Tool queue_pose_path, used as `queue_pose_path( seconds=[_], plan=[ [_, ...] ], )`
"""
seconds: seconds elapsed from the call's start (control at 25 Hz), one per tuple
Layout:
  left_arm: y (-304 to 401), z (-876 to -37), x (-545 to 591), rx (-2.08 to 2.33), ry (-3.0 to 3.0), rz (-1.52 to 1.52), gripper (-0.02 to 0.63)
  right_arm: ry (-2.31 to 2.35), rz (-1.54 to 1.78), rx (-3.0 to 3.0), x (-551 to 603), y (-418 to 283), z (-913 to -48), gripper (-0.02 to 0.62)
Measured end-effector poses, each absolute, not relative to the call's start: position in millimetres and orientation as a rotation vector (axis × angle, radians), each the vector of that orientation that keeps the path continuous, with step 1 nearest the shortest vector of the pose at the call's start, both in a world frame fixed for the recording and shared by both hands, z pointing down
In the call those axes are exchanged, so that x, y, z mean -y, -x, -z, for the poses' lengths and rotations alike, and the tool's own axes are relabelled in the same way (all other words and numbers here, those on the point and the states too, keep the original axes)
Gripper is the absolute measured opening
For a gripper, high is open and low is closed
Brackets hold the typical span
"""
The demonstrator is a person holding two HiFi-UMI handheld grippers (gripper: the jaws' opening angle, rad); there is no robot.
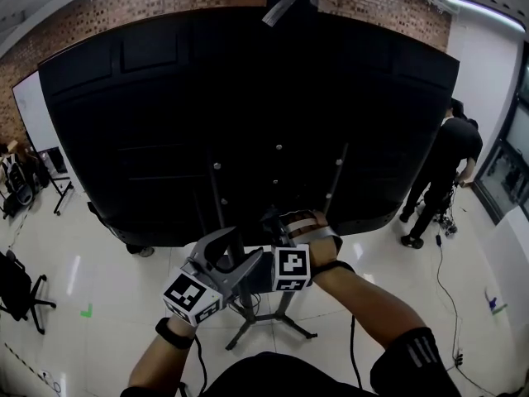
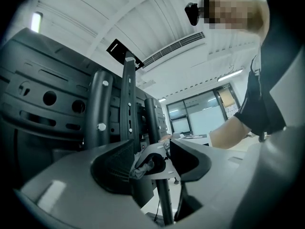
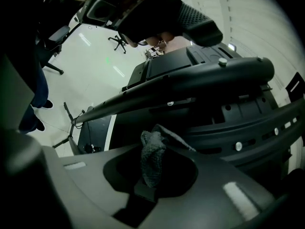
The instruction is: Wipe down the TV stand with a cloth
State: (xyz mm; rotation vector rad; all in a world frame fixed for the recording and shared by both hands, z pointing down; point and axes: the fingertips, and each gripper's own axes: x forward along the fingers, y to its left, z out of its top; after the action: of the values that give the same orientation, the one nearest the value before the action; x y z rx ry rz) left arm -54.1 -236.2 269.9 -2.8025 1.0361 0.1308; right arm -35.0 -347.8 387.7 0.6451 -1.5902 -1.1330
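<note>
The TV stand [image 1: 269, 319] carries a big black screen, seen from its back [image 1: 248, 114]. Both grippers are close together at its upright posts. My right gripper [image 1: 287, 227] [image 3: 159, 149] is shut on a grey cloth [image 3: 150, 163], which bunches up out of its jaws just under a black stand bar [image 3: 190, 82]. My left gripper [image 1: 245, 251] [image 2: 153, 163] is open, its jaws standing either side of a stand post [image 2: 164, 202]. A scrap of the cloth [image 2: 143, 167] shows in that gap. The left gripper's ribbed pad [image 3: 198, 25] appears at the top of the right gripper view.
A person in black [image 1: 446, 164] stands at the right by a glass door. Office chairs [image 1: 18, 292] and a whiteboard [image 1: 33, 110] are at the left. A cable [image 1: 446, 292] runs over the white floor, which has a green mark [image 1: 86, 311].
</note>
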Motion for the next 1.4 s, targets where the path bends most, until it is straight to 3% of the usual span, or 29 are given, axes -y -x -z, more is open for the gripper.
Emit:
queue_pose_path(
  seconds=[0.4, 0.8, 1.4],
  plan=[
    [39, -259, 236, -1.014, 2.782, -0.149, 0.258, -0.804, 1.106, 2.018, 302, 24, -305, 0.054],
    [-5, -209, 232, -0.898, 2.691, -0.198, 0.258, -1.155, 1.191, 2.124, 289, -59, -172, 0.054],
    [-75, -203, 237, -0.831, 2.702, -0.173, 0.258, -1.263, 1.116, 2.18, 362, -130, -157, 0.054]
  ],
)
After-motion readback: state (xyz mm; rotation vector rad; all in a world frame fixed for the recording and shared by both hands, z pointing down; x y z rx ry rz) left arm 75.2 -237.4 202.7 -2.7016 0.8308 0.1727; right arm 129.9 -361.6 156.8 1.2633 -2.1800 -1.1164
